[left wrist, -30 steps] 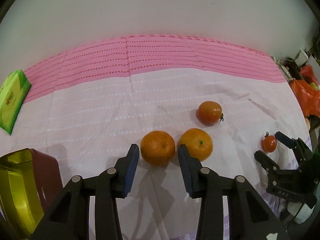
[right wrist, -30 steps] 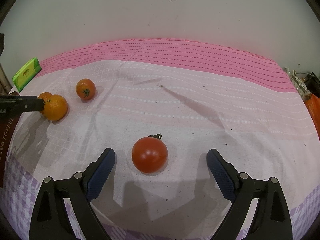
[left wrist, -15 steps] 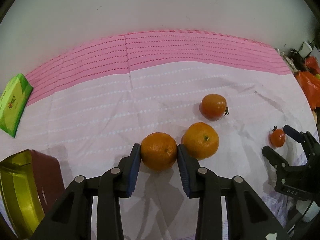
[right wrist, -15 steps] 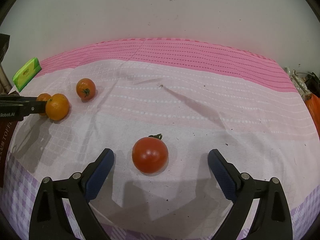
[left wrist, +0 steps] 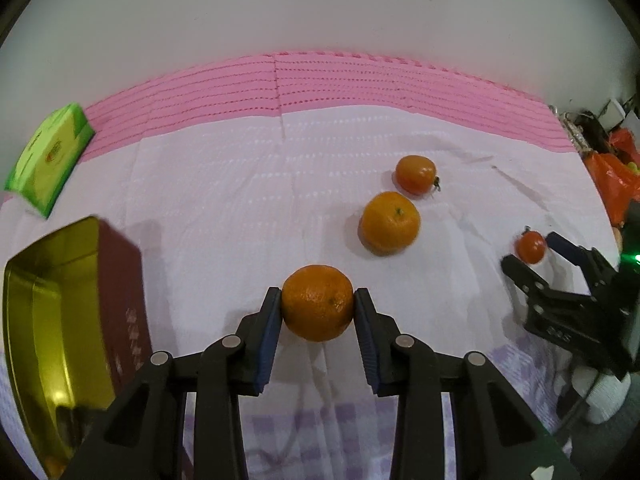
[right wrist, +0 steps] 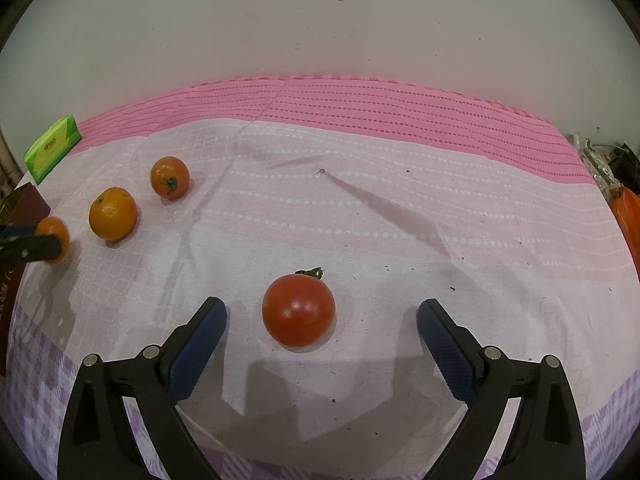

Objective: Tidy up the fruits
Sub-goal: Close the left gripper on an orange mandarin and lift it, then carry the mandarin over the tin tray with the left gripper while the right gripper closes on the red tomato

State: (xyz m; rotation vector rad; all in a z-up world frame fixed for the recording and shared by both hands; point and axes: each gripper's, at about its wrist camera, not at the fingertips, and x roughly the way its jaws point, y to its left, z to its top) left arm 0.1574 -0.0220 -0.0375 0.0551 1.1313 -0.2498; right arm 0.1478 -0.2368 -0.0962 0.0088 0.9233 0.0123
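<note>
Left two-finger gripper [left wrist: 318,312] — matte black plastic linkage arms, ribbed blue rubber pads [left wrist: 267,336] on inner finger faces, round silver pivot screws along arms. Right two-finger gripper [right wrist: 322,320] — same black frame, textured blue pads [right wrist: 440,344], silver screws; faint white lettering on body in left view.

The pink and white woven cloth [right wrist: 360,208] looks matt and creased. The round red tomato [right wrist: 298,310] is smooth and glossy; the dimpled orange mandarin [left wrist: 318,302] is duller. The gold-lined metal tin [left wrist: 44,320] shines inside. The blue finger pads [right wrist: 440,344] look ribbed and rubbery.
</note>
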